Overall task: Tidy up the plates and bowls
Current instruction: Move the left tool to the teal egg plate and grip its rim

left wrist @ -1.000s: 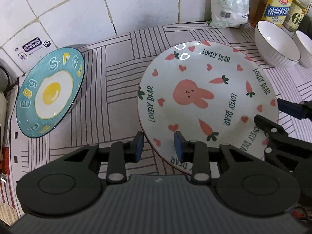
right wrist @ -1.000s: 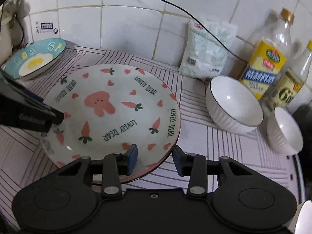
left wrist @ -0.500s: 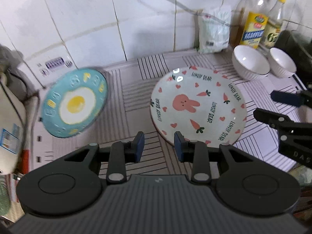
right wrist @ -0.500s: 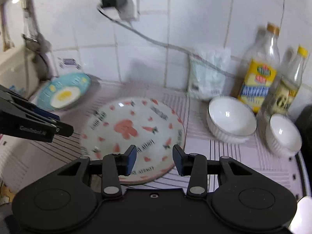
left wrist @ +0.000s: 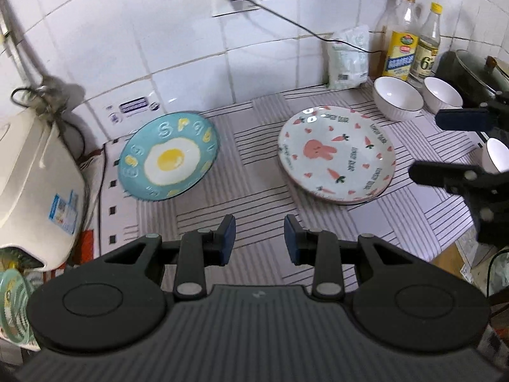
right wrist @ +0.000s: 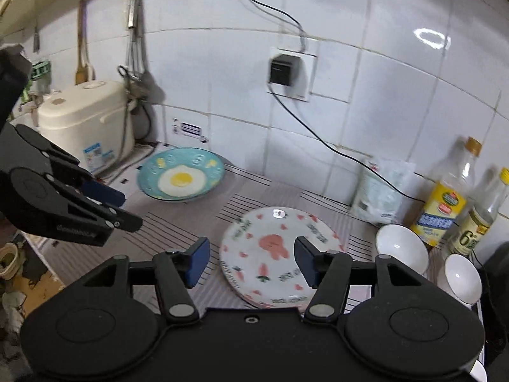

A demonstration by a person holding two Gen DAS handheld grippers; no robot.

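A white plate with a pink bunny and carrots (left wrist: 337, 154) (right wrist: 280, 258) lies flat on the striped mat. To its left a blue fried-egg plate (left wrist: 168, 159) (right wrist: 181, 175) leans tilted near the wall. Two white bowls (left wrist: 397, 98) (left wrist: 442, 95) stand by the bottles. My left gripper (left wrist: 259, 238) (right wrist: 122, 208) hovers above the mat between the plates, open and empty. My right gripper (right wrist: 251, 262) (left wrist: 442, 146) hangs high over the bunny plate's near edge; its jaws are opening and nothing is between them.
A cream rice cooker (left wrist: 31, 184) (right wrist: 86, 127) stands at the left. Two oil bottles (left wrist: 400, 41), a white bag (left wrist: 348, 57) and a dark pot (left wrist: 470, 73) line the back right. A cable runs from the wall plug (right wrist: 283, 70) down behind the bag.
Both grippers have lifted up and drawn back from the bunny plate, which stays on the mat. The right gripper's jaws have spread wider; the left jaws keep the same gap.
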